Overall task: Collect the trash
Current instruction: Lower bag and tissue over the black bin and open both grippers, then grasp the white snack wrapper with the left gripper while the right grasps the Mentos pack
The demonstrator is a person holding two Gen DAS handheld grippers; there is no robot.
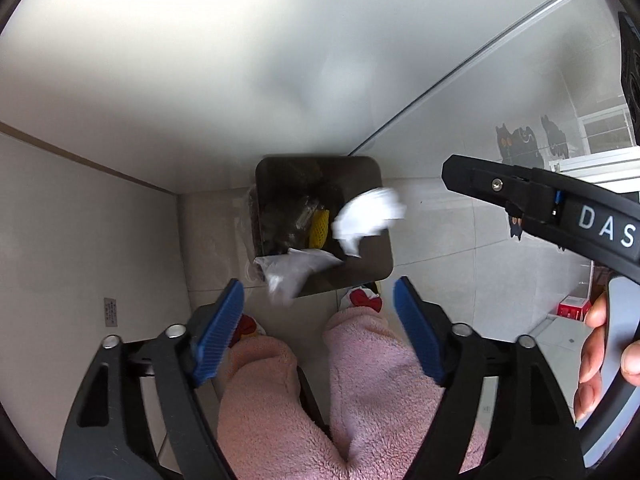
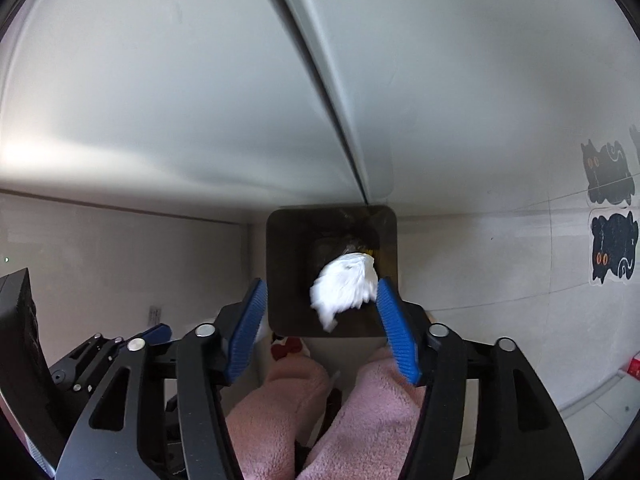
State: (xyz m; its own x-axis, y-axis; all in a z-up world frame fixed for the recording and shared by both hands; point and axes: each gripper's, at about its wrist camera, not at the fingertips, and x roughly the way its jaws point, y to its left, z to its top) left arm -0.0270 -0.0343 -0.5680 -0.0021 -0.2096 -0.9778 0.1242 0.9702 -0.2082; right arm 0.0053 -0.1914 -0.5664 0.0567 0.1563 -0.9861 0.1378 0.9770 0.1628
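both grippers (image 1: 318,332) (image 2: 320,328) spread, pinching nothing; white tissue (image 2: 346,286) below right gripper, over dark bin (image 2: 280,272); grey wad (image 1: 294,268) below left one.

bin (image 1: 372,208) mouth open below; wall (image 1: 200,60) close behind

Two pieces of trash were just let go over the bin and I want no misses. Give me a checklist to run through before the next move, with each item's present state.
1. Left hand-held gripper open and empty: ok.
2. Right hand-held gripper open, pads clear of the white tissue: ok.
3. White tissue over the bin opening: ok, it is in mid-air above it.
4. Grey wrapper inside the bin: cannot tell; in the left wrist view it overlaps the near rim.
5. Room left in the bin: ok, trash lies low inside.
6. Floor around the bin free of dropped trash: cannot tell, partly hidden.
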